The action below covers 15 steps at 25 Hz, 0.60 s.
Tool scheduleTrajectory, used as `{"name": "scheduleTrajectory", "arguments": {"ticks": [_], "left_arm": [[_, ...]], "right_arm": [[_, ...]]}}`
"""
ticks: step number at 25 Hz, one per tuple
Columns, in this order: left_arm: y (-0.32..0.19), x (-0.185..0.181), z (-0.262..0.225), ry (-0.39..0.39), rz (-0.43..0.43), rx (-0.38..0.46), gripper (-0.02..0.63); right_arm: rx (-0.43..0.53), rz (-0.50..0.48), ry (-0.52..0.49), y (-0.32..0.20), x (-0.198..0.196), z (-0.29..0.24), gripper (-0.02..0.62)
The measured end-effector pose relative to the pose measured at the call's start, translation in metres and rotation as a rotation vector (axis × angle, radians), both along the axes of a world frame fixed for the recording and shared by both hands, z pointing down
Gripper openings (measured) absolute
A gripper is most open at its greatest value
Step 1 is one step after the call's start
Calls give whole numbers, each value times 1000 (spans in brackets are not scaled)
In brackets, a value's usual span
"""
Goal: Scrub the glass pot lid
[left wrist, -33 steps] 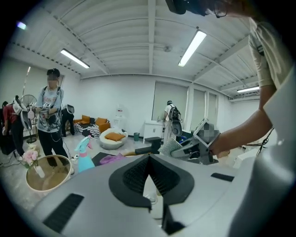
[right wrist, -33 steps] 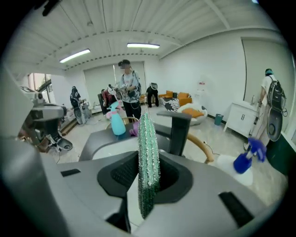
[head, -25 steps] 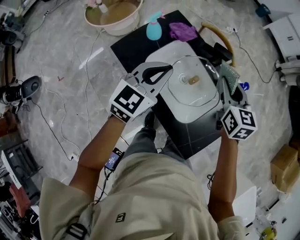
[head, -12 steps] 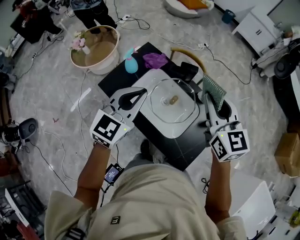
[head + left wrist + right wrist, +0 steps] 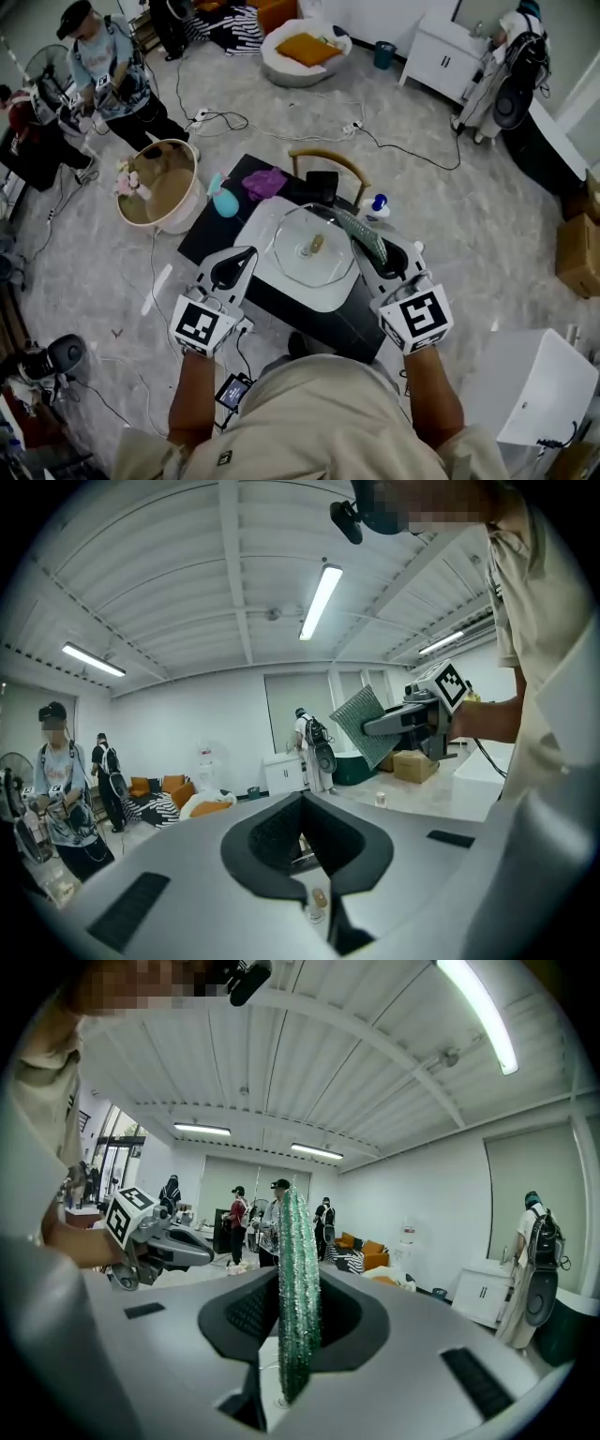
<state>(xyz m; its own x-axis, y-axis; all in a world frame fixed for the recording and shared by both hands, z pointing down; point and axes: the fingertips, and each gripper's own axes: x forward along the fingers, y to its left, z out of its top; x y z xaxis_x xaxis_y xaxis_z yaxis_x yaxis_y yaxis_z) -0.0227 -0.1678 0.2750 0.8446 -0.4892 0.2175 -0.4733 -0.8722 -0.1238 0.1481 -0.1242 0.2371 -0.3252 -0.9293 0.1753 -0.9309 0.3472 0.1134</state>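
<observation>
The glass pot lid [image 5: 312, 246] with its small knob lies on a white tray [image 5: 319, 295] on the black table [image 5: 349, 323]. My left gripper [image 5: 247, 253] is held up at the tray's left edge, shut with nothing between its jaws [image 5: 305, 803]. At the tray's right edge my right gripper [image 5: 373, 255] is shut on a green scouring pad [image 5: 359, 232], which reaches over the lid's right rim. The pad [image 5: 298, 1279] stands upright between the right jaws. Both gripper views look up and across the room, so the lid is hidden there. The left gripper view shows the right gripper [image 5: 412, 720] with the pad [image 5: 367, 726].
On the table's far end are a teal spray bottle [image 5: 225, 202], a purple cloth [image 5: 265, 183] and a small blue-capped bottle [image 5: 378, 206]. A wooden chair [image 5: 323, 164] stands behind. A pink basin [image 5: 159, 192], cables and people [image 5: 103, 61] are at the left.
The head view has pulled back and now takes in far more of the room. Both grippers still flank the lid. The pad has swung in over the lid's right rim.
</observation>
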Motion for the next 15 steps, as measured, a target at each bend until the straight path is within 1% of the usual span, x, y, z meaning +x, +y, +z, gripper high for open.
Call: {"name": "scheduleTrajectory", "arguments": {"ticks": [3, 7, 15], "left_arm": [[7, 3, -5, 14, 30, 16, 9], [18, 6, -12, 63, 52, -22, 9], [33, -3, -24, 66, 78, -32, 9]], "right_arm": [[8, 30, -3, 13, 7, -9, 84], [17, 57, -1, 28, 14, -14, 84], [13, 93, 1, 49, 11, -30, 84]]}}
